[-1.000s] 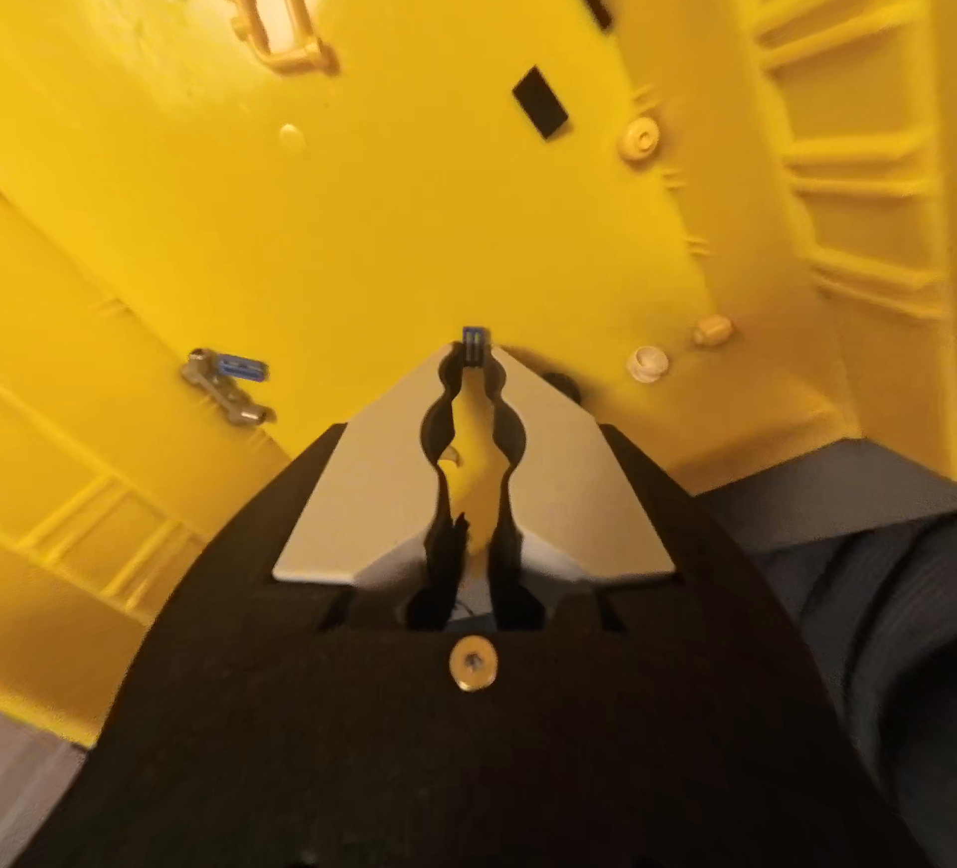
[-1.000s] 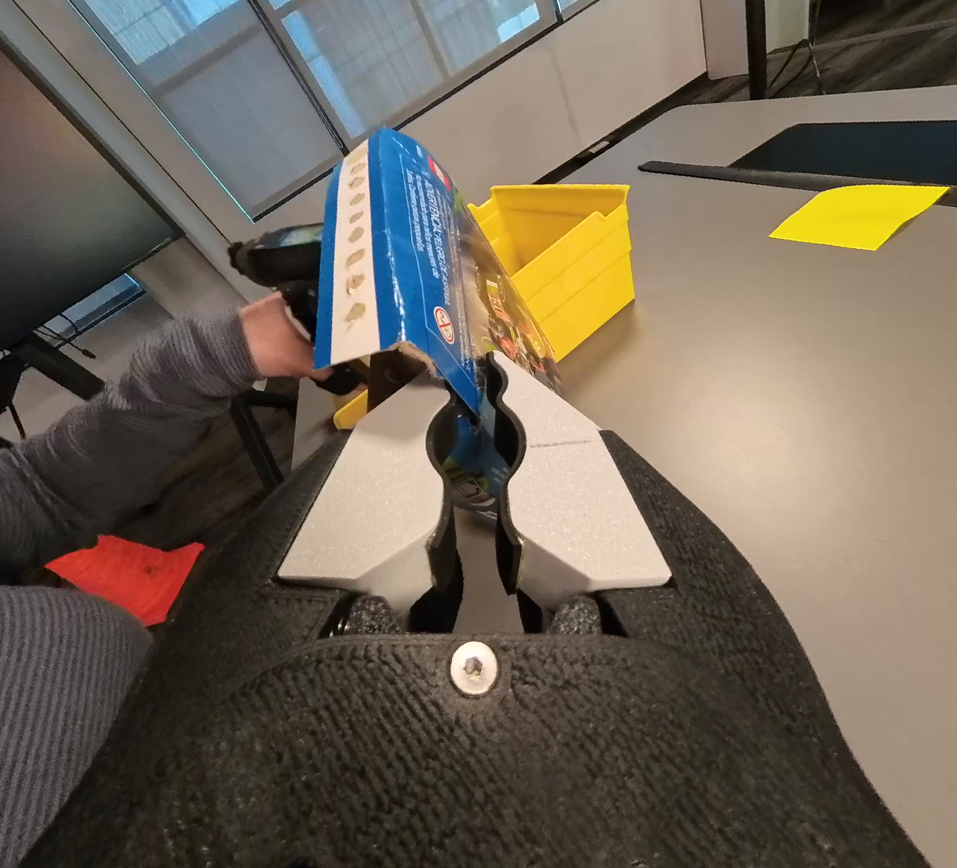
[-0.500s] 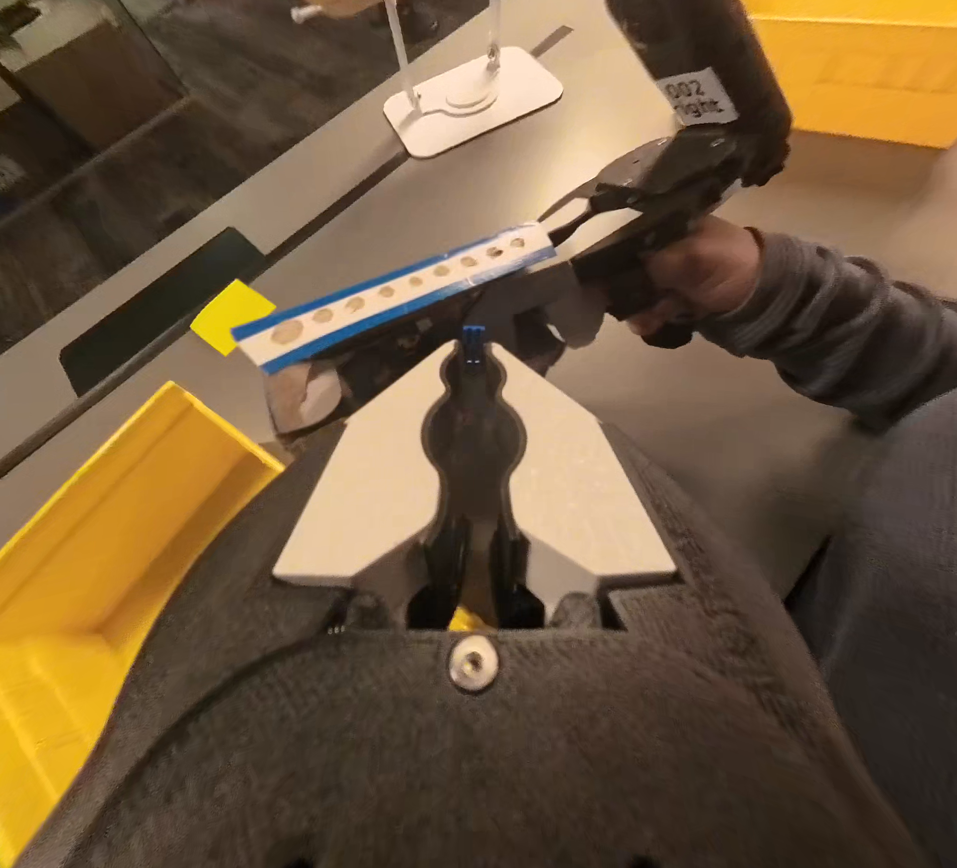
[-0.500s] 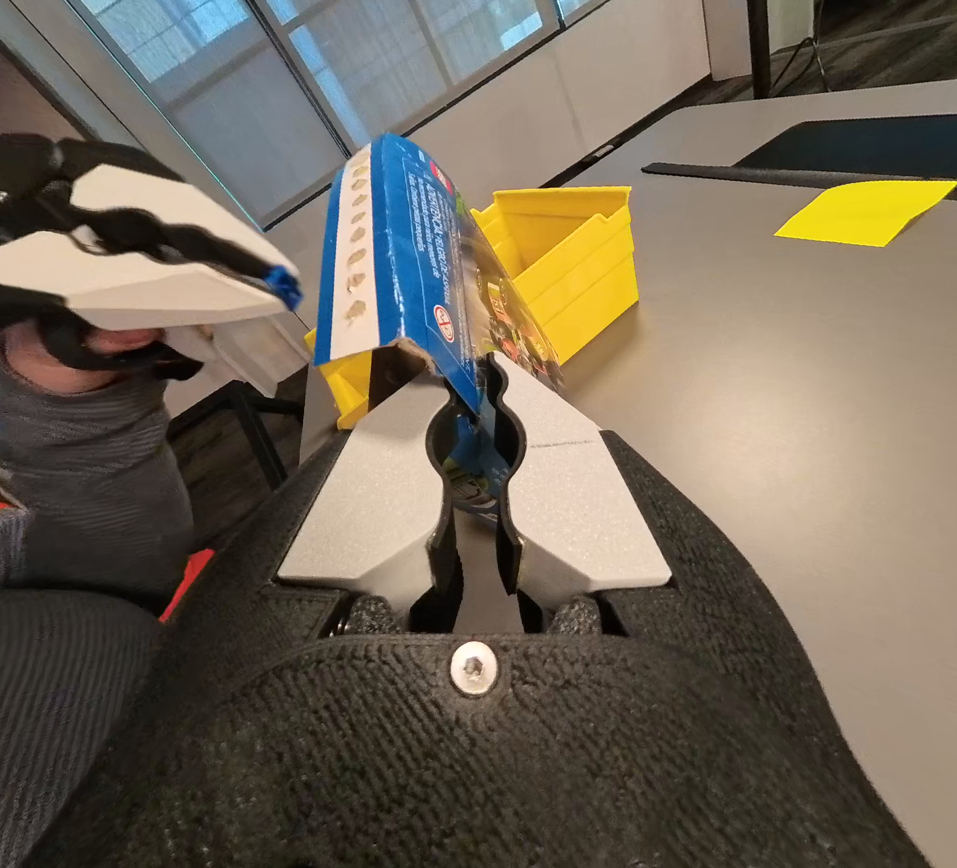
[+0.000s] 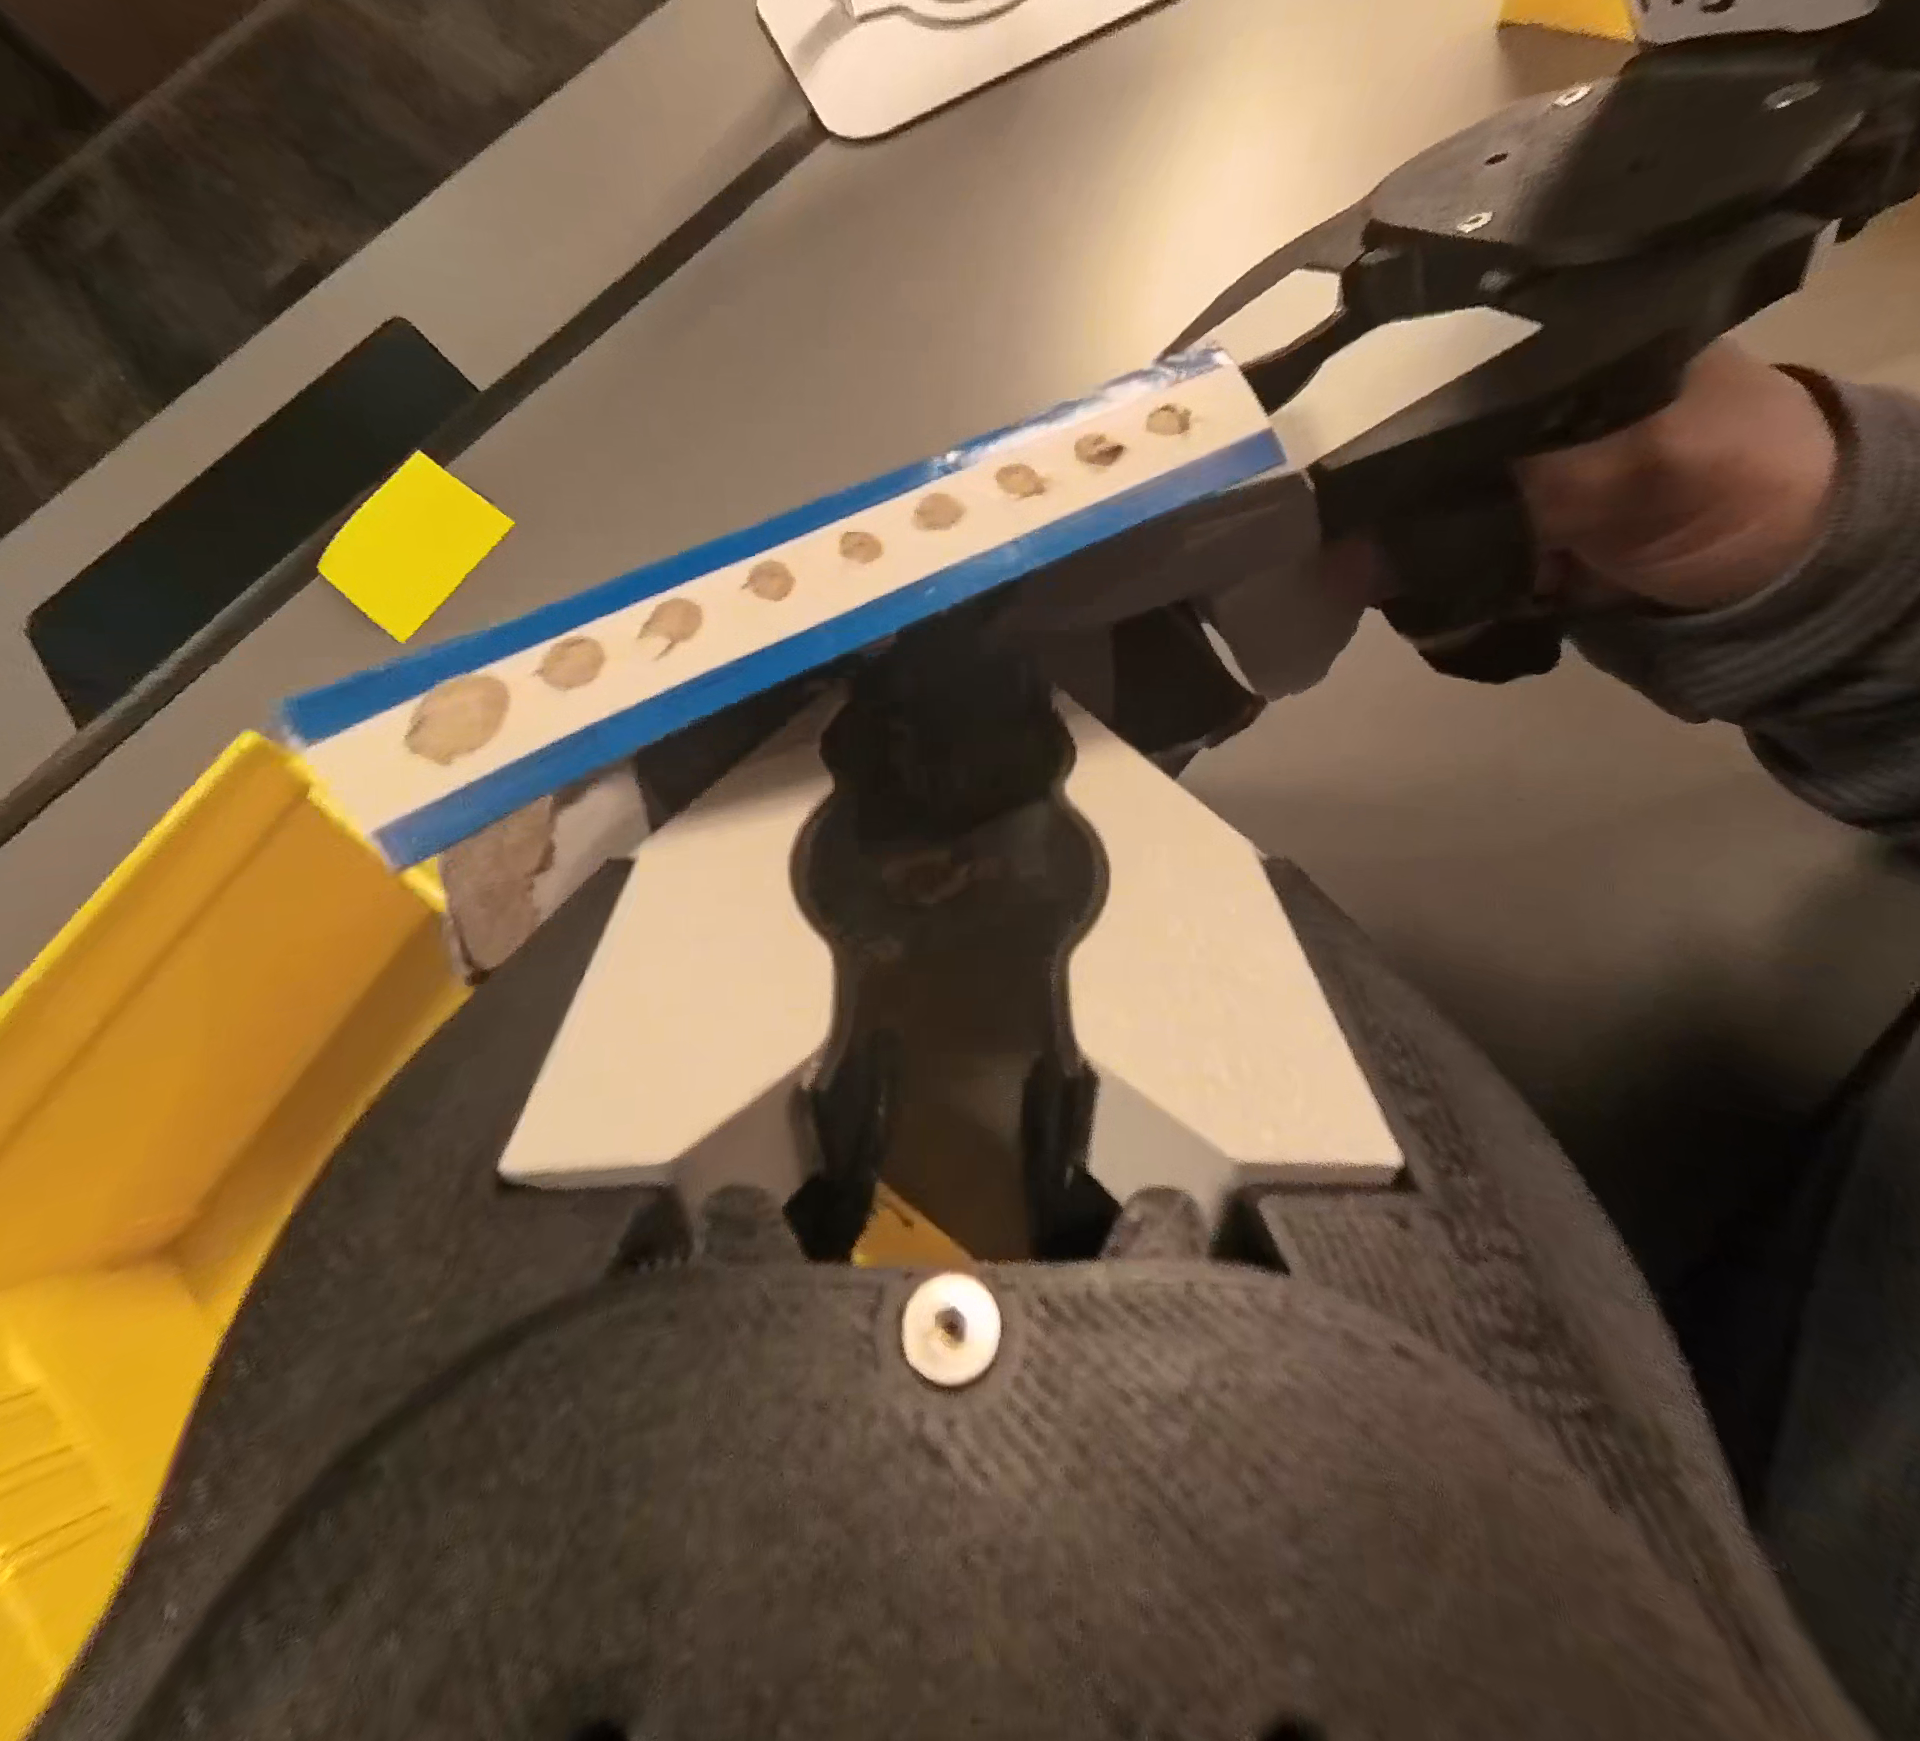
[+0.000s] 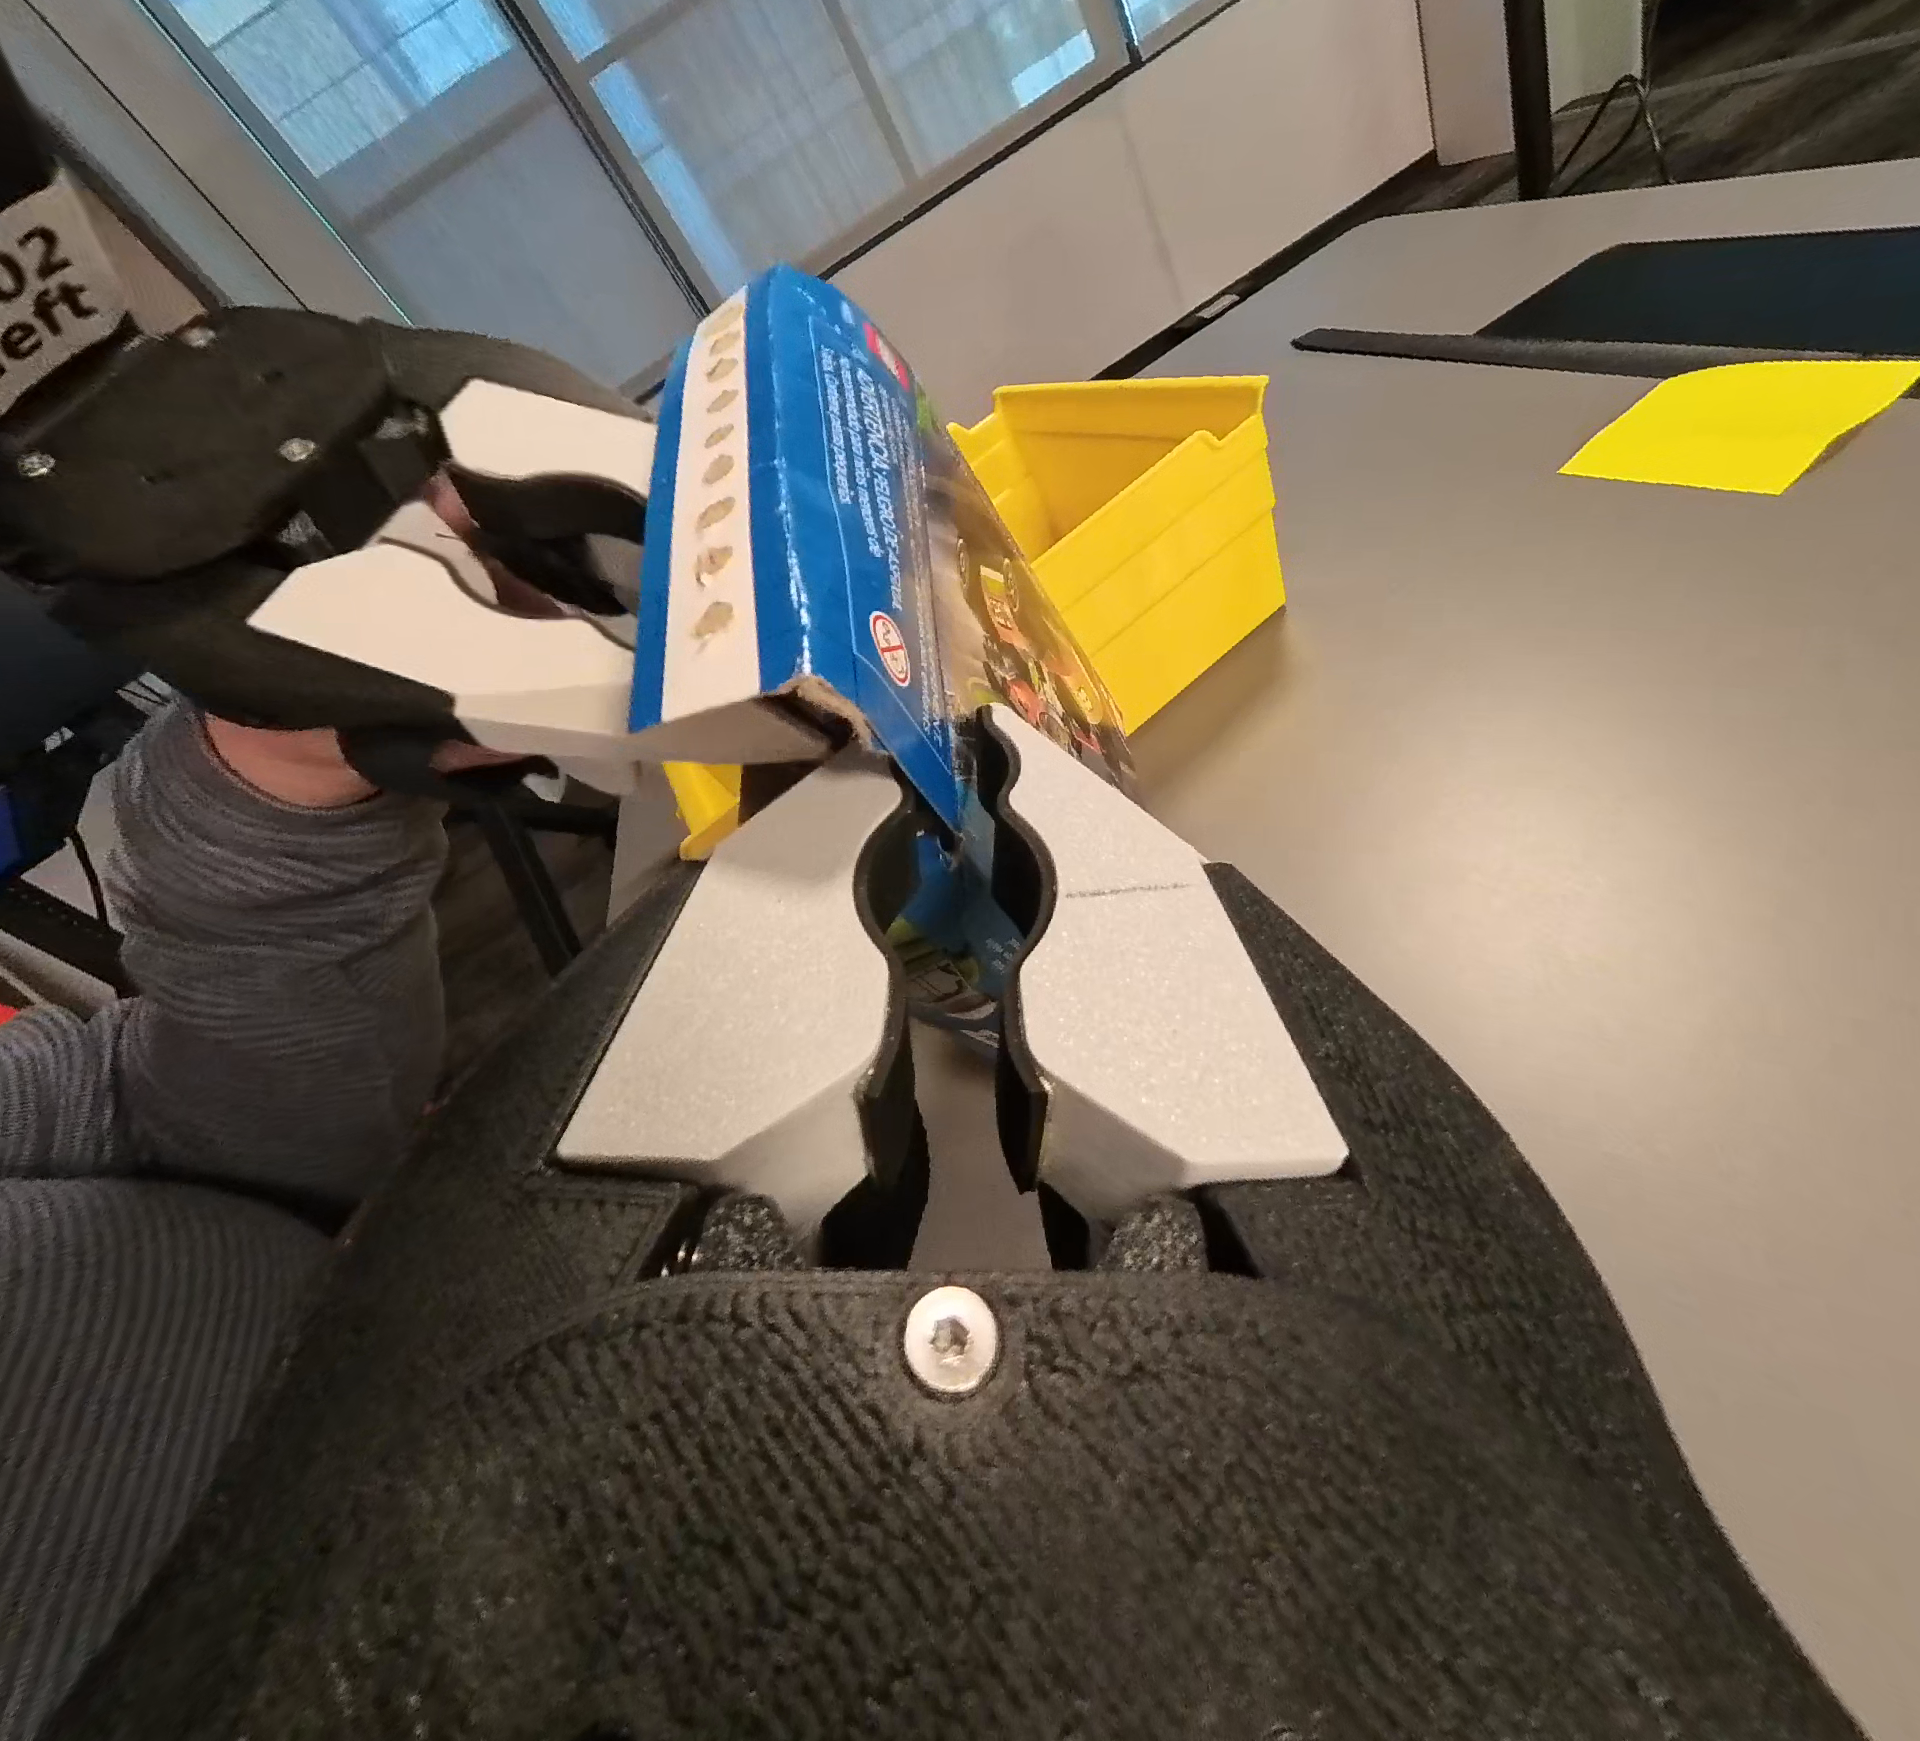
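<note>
Between the right claw's (image 6: 951, 818) pressed fingers, the blue cardboard box (image 6: 831, 486) is pinched by one thin panel, tilted above the tabletop (image 6: 1558, 756). Left claw (image 6: 634, 611) is spread at its open flap (image 5: 779, 600), empty. A push could tear or twist the box free toward the yellow bin (image 6: 1143, 528) beyond.

In the right wrist view, the right gripper (image 6: 940, 756) sits at the centre with the box (image 6: 821, 528) rising from between its fingers toward 12 o'clock. The left gripper (image 6: 613, 611) reaches in from 9 o'clock, its open jaws at the box's flap. A bin (image 6: 1153, 538) stands on the table (image 6: 1558, 756) behind the box at 1 o'clock; a paper square (image 6: 1735, 424) lies at 2 o'clock.
</note>
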The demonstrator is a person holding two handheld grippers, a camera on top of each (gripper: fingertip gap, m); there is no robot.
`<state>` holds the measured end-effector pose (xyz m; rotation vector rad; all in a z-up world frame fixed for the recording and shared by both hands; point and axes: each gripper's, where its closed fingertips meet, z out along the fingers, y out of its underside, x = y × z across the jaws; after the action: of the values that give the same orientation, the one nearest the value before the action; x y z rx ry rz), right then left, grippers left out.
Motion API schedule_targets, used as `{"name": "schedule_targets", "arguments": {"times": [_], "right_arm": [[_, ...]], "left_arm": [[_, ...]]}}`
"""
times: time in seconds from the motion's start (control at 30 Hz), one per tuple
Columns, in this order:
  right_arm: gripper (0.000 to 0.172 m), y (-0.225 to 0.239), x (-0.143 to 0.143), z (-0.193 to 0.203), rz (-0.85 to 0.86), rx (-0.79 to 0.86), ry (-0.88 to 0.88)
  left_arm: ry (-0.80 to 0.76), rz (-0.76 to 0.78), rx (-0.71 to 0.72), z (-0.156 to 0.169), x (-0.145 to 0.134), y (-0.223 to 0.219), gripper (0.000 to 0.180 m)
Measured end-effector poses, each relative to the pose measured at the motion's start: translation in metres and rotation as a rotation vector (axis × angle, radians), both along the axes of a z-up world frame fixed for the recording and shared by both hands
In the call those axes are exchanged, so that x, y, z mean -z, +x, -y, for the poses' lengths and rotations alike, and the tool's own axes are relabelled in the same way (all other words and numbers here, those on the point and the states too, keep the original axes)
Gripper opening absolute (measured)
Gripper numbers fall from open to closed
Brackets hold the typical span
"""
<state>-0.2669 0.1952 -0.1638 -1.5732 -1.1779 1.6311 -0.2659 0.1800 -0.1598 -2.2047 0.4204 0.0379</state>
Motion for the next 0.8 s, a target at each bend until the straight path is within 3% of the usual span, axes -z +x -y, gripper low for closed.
{"name": "schedule_targets", "arguments": {"times": [0.3,0.43,0.5,0.6,0.7,0.8], "right_arm": [[0.005,-0.001,0.000,0.002,-0.002,-0.006,0.005],[0.005,-0.001,0.000,0.003,0.002,-0.005,0.019],[0.005,-0.001,0.000,0.003,0.002,-0.006,0.017],[0.005,-0.002,0.000,0.003,0.001,-0.007,0.013],[0.005,-0.002,0.000,0.002,0.001,-0.006,0.014],[0.005,-0.002,0.000,0.001,0.000,-0.006,0.010]], "left_arm": [[0.130,0.132,-0.061,0.041,-0.040,-0.026,0.031],[0.116,0.115,-0.248,0.069,-0.036,-0.070,0.026],[-0.004,0.145,-0.350,0.089,-0.011,-0.094,0.025],[-0.342,0.286,-0.455,0.122,0.052,-0.110,0.030],[-0.608,0.330,-0.460,0.141,0.098,-0.112,0.032],[-0.809,0.262,-0.441,0.151,0.120,-0.118,0.028]]}}
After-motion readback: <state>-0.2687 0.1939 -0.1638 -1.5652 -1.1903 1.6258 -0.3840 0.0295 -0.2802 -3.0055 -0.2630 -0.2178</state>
